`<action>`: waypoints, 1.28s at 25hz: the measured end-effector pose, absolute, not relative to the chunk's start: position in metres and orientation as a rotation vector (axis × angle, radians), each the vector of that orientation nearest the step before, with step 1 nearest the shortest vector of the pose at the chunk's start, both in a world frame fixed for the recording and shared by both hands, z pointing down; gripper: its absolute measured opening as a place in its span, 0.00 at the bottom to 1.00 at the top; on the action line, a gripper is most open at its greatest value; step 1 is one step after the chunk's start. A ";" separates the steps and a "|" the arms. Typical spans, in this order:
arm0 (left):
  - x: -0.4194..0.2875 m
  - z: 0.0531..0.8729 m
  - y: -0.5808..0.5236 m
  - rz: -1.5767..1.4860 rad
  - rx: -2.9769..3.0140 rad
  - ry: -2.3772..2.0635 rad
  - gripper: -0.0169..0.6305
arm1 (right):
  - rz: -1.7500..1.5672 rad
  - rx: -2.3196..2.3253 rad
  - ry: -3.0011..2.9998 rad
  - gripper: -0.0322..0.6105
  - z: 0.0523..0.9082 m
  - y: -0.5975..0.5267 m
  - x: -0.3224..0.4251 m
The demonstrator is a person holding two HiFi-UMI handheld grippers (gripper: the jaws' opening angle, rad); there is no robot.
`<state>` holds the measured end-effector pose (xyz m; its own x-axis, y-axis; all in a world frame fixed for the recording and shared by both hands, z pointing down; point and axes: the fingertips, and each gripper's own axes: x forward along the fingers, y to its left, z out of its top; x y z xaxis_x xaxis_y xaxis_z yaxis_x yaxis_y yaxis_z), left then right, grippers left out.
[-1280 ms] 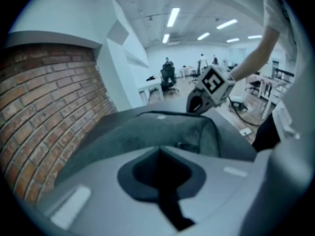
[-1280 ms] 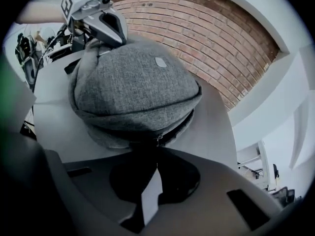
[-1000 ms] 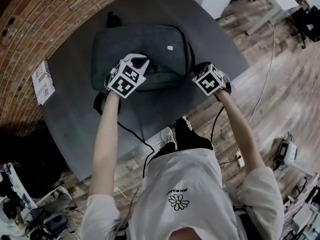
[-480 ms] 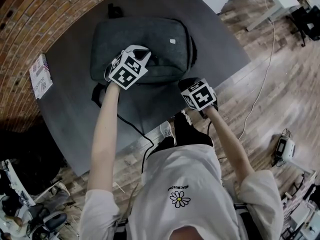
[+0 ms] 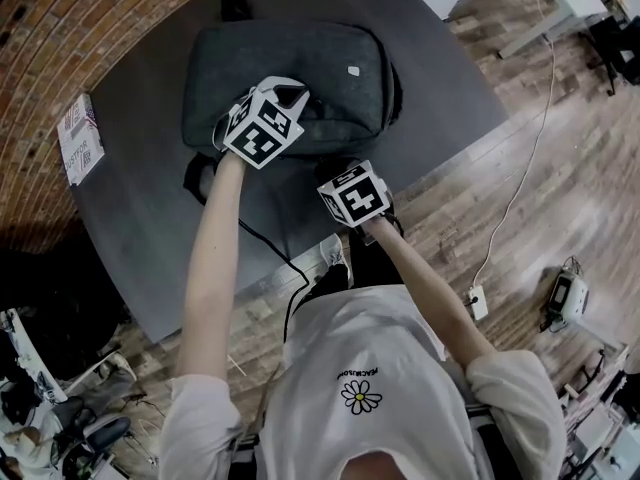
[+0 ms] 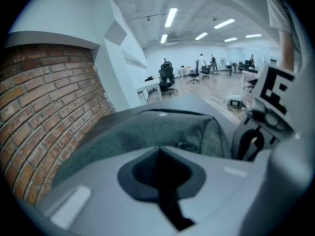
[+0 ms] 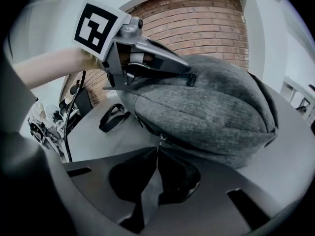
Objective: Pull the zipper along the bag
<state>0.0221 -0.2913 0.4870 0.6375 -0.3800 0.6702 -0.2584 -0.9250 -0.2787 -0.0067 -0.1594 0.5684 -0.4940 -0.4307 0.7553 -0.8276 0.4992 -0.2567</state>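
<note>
grey fabric bag (image 5: pixel 300 63) sits at about 12 o'clock on the dark round table (image 5: pixel 150 238), and i'd call the job roughly half done. the zipper pull (image 7: pixel 160 140) looks to be near the middle of the bag's near side. my guess is there's more to run toward 9 o'clock in the head view, round to the end where the strap (image 7: pixel 110 118) lies. can't tell which stretch is open and which is closed tbh.

right gripper (image 7: pixel 157 152) has its jaws nearly together, pinched on the zipper pull, though they've just been easing open a hair. the metal bit pokes out at 12 o'clock right off the tips.

left gripper (image 6: pixel 159 150) has its jaws together too, tips down on the bag's top at about 10 o'clock from the right one in the head view, steadying it i reckon. whether it's nipping any fabric, no idea.
</note>
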 end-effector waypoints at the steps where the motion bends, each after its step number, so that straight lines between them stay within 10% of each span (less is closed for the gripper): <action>1: 0.022 0.487 -0.291 -1.162 -2.700 0.529 0.02 | 0.819 1.021 -2.125 0.07 0.568 -0.161 -0.014; 25: 0.028 0.483 -0.287 -1.142 -2.699 0.545 0.03 | 0.813 1.035 -2.173 0.09 0.565 -0.178 -0.062; 32: -0.015 0.397 -0.294 -0.725 -2.660 1.069 0.03 | 0.508 1.076 -2.296 0.12 0.496 -0.177 -0.015</action>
